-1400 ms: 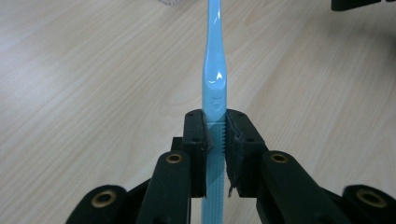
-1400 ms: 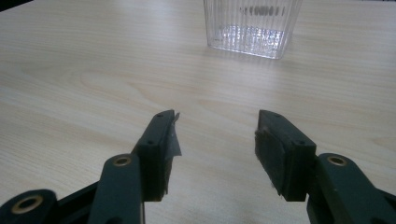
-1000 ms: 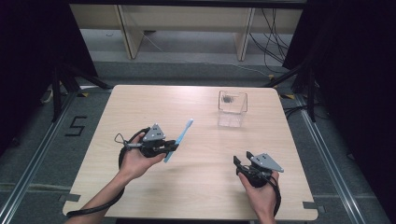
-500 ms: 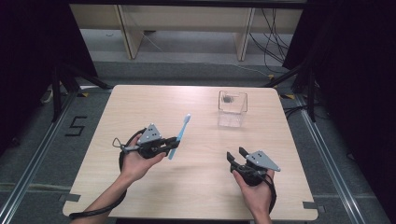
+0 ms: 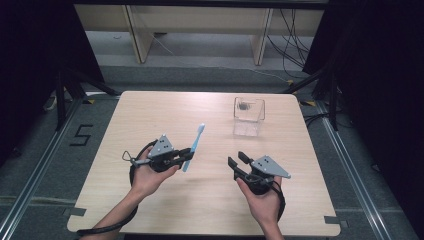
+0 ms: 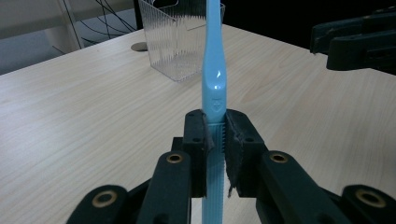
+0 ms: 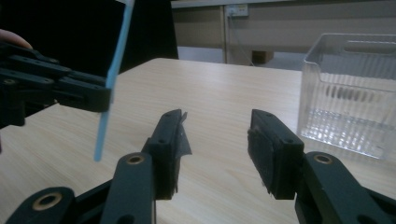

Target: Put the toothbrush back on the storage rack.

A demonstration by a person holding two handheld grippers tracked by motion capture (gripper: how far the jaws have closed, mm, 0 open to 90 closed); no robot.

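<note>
1. Clamped in the left gripper (image 5: 175,159): a light blue toothbrush (image 5: 193,146), lifted clear of the wooden table (image 5: 150,115), head pointing away toward the far edge.
2. In the left gripper view, pinched low on the ribbed handle (image 6: 215,140) between both black pads (image 6: 233,144), shaft rising straight up the middle of the frame.
3. Right gripper (image 5: 239,162) held open and empty, jaws spread wide, just above the table, well apart from the brush.
4. Clear ribbed plastic box (image 5: 248,116) standing near the far right of the table, beyond both grippers.
5. Judged light and stiff: slim hard plastic, glossy and likely slippery along the smooth neck (image 6: 214,70), so easy to swivel in a loose pinch.
6. Best hold judged to be the ribbed lower handle, where the pads are now; for a handover, a second pinch higher up the shaft.
7. Bristle end cut off at the top of both gripper views; bristles too small to make out from above.
8. Small dark shape inside the box (image 5: 245,105), not identifiable.
9. Lower handle tip hidden behind the jaws in the left gripper view.
</note>
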